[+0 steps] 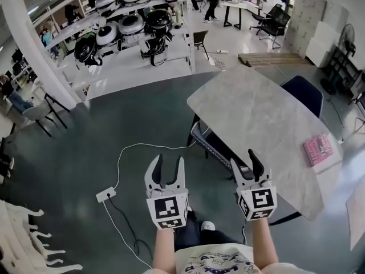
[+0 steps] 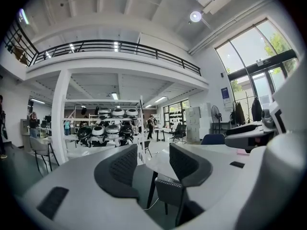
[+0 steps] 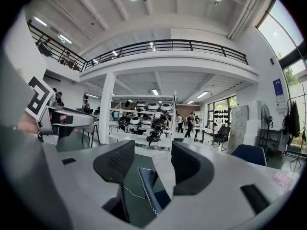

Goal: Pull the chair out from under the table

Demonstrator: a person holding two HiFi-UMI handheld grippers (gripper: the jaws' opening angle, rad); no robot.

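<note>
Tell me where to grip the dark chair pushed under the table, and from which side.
Grip the chair by the backrest's top edge, coming from the open floor side. Only the backrest shows past the table edge; the seat is beneath.

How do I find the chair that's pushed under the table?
Look for the big pale marble-look table on the dark green floor. A dark chair is tucked under its left edge in the head view, only the backrest sticking out. Its backrest has a white dotted trim, while the other chair, across the table, is plain blue.
</note>
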